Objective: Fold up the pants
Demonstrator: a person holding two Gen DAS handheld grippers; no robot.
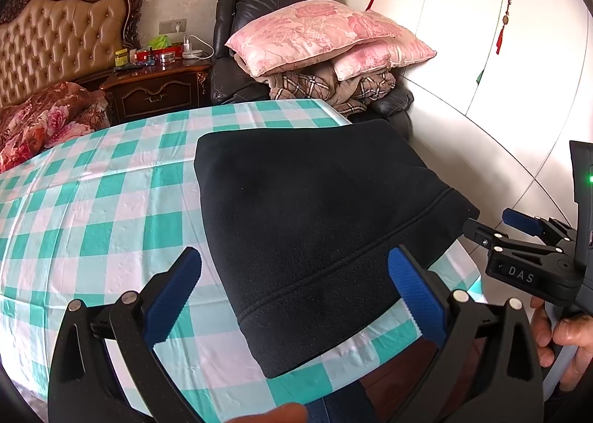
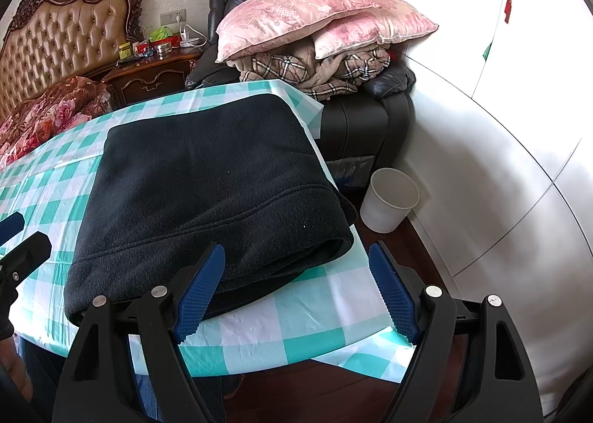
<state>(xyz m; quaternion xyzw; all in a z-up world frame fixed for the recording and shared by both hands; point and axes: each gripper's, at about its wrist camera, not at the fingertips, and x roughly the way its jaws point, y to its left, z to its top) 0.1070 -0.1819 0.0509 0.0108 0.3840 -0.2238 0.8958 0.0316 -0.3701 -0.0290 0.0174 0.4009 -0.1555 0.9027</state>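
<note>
The black fleece pants [image 1: 315, 222] lie folded into a thick rectangle on the teal-and-white checked table [image 1: 111, 208], near its right front corner. My left gripper [image 1: 296, 297] is open and empty, hovering just in front of the pants' near edge. My right gripper [image 2: 296, 289] is open and empty at the pants' [image 2: 207, 193] right front corner, its left pad close to the fold. The right gripper also shows in the left wrist view [image 1: 496, 226]. The table also shows in the right wrist view [image 2: 296, 323].
A white waste bin [image 2: 389, 198] stands on the floor right of the table. Behind are a dark armchair [image 2: 367, 126] piled with pink pillows [image 2: 315, 15] and blankets, a wooden nightstand [image 1: 155, 89], a bed with tufted headboard [image 1: 63, 37], and white wardrobe doors [image 1: 481, 52].
</note>
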